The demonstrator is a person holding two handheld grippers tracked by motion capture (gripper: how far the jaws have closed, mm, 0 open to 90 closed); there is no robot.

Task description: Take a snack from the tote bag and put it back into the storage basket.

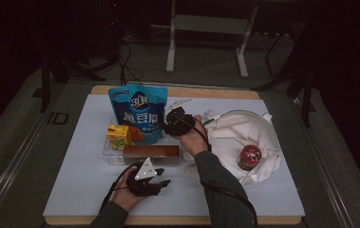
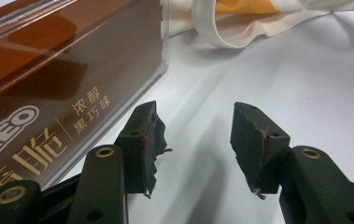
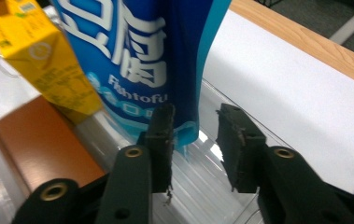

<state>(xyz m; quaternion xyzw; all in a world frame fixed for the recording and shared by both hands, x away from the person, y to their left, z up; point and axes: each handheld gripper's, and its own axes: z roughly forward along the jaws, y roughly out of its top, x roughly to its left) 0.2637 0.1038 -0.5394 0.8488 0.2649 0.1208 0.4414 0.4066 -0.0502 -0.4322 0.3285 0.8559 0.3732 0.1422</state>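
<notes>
A table under a white sheet (image 1: 73,190), seen from above in dim light. A clear plastic tray (image 1: 107,151) holds a tall blue snack pouch (image 1: 138,110) standing upright at the back, a small yellow drink carton (image 1: 118,134) leaning just beside it, and a long brown biscuit box (image 1: 151,153) lying along the front.

The right gripper (image 1: 176,122) sits at the pouch's lower right edge. In the right gripper view its jaws stand parted, with the pouch's bottom corner (image 3: 184,130) just ahead of them; the pads do not appear to press on it, though the angle makes this hard to judge. The left gripper (image 1: 154,183) rests low on the sheet beside the brown box, jaws spread on nothing.

The pouch looks light, soft and glossy, so likely slippery and prone to toppling or crumpling. The flat sealed edge seems the best place to pinch.

To the right lies a white cloth bag (image 1: 258,137) with a small red-topped tin (image 1: 249,157) on it.
</notes>
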